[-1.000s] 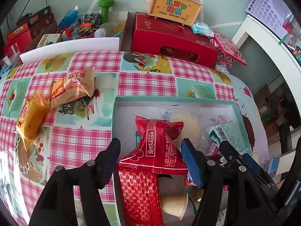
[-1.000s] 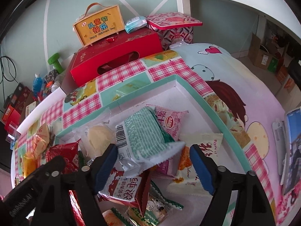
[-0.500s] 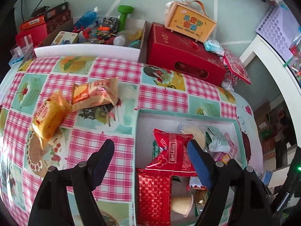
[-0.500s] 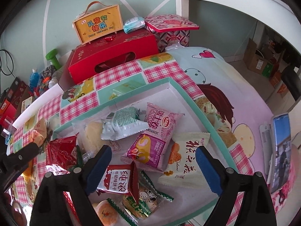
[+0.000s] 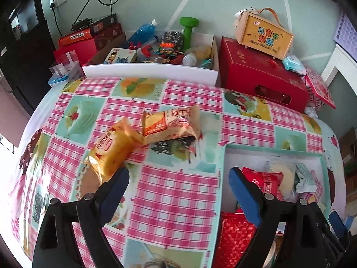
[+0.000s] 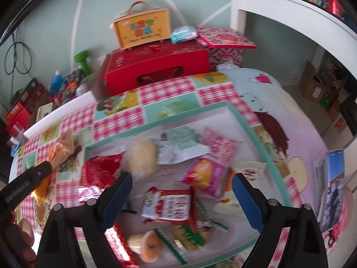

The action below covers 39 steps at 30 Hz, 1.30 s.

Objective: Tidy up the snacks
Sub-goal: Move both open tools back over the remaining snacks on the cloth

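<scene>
My left gripper (image 5: 178, 189) hangs over the checked tablecloth, left of the teal-rimmed tray (image 5: 267, 150); its jaws are opening and nothing is between them. Just ahead lie a yellow snack pack (image 5: 111, 149) and an orange-and-cream pack (image 5: 171, 125). My right gripper (image 6: 181, 192) stands open above the tray (image 6: 252, 129), holding nothing. In the tray lie several snacks: a green-and-white pack (image 6: 178, 147), a pink pack (image 6: 212, 163), a red pack (image 6: 100, 172), a round bun (image 6: 140, 158) and a red-and-white pack (image 6: 169, 205). The right wrist view is blurred.
Behind the table stand a red gift box (image 5: 263, 82) with a yellow carry box (image 5: 265, 35) on it, and a white box (image 5: 149, 71) of clutter with a green dumbbell (image 5: 188, 31). A phone (image 6: 334, 178) lies near the table's right edge. A white shelf (image 6: 290, 6) rises at right.
My left gripper widened, left the red pack in the tray and swung left over the tablecloth. My right gripper let the green-and-white pack drop into the tray and drew back.
</scene>
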### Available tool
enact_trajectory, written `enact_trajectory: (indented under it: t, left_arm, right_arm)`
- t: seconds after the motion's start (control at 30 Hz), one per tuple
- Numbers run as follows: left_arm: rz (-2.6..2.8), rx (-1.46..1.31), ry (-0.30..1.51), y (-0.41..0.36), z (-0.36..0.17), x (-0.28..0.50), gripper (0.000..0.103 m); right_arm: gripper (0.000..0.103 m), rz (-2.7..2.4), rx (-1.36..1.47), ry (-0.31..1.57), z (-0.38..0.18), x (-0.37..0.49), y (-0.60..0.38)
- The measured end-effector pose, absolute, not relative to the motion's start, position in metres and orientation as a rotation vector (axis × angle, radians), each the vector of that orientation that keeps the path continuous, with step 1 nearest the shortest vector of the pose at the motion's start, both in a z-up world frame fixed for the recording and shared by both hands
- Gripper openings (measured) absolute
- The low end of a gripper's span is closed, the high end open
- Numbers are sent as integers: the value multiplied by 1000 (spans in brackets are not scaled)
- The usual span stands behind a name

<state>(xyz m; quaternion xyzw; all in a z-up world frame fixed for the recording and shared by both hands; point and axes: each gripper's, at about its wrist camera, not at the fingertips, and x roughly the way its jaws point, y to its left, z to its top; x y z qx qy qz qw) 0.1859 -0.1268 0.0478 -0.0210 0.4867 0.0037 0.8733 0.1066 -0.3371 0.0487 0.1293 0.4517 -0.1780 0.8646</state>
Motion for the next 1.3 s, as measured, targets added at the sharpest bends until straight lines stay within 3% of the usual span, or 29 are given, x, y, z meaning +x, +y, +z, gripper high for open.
enact_trajectory:
  t: [0.63, 0.73, 1.3]
  left_arm:
    - [178, -96, 1088, -32, 25, 178, 92]
    - [223, -107, 1081, -19, 25, 174, 92]
    - [323, -229, 1048, 43, 20, 169, 93]
  right_arm:
    - [93, -215, 146, 934, 55, 122, -259]
    - [103, -165, 145, 931, 53, 125, -244]
    - [103, 9, 101, 955, 29, 143, -179]
